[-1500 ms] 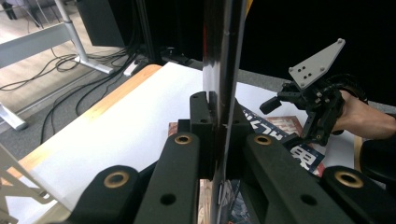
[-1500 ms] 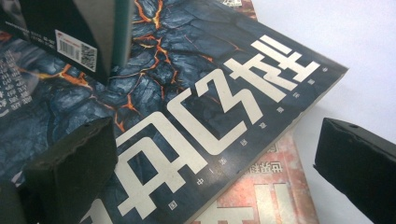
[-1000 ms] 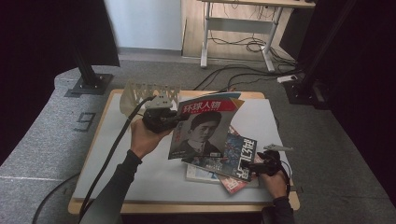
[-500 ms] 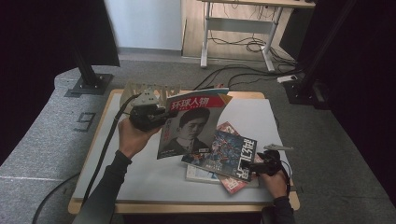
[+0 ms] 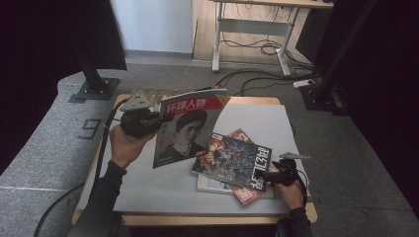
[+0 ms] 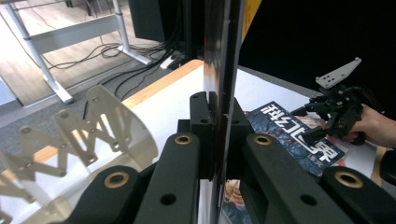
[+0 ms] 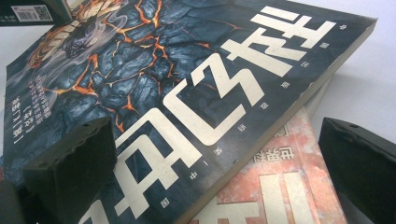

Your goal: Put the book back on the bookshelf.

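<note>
My left gripper (image 5: 157, 120) is shut on the left edge of a magazine with a red header and a portrait cover (image 5: 185, 133), holding it tilted above the white table mat (image 5: 257, 116). In the left gripper view the jaws (image 6: 217, 119) pinch that magazine (image 6: 219, 51), seen edge-on. A dark magazine with lava art (image 5: 232, 160) tops a small pile, over a red one (image 5: 247, 196). My right gripper (image 5: 263, 176) stands open at the dark magazine's near right corner. In the right gripper view, its jaws (image 7: 215, 135) sit wide apart either side of that cover (image 7: 177, 84), with the red magazine (image 7: 275, 191) below.
A pale zigzag-cut rack (image 5: 148, 95) stands at the table's far left corner, just behind my left gripper, and appears close by in the left gripper view (image 6: 93, 130). Cables and desk legs (image 5: 252, 47) lie on the floor beyond. Dark stands flank the table.
My left gripper has carried the portrait magazine to the left and slightly up, away from the pile. The right gripper has stayed in place.
</note>
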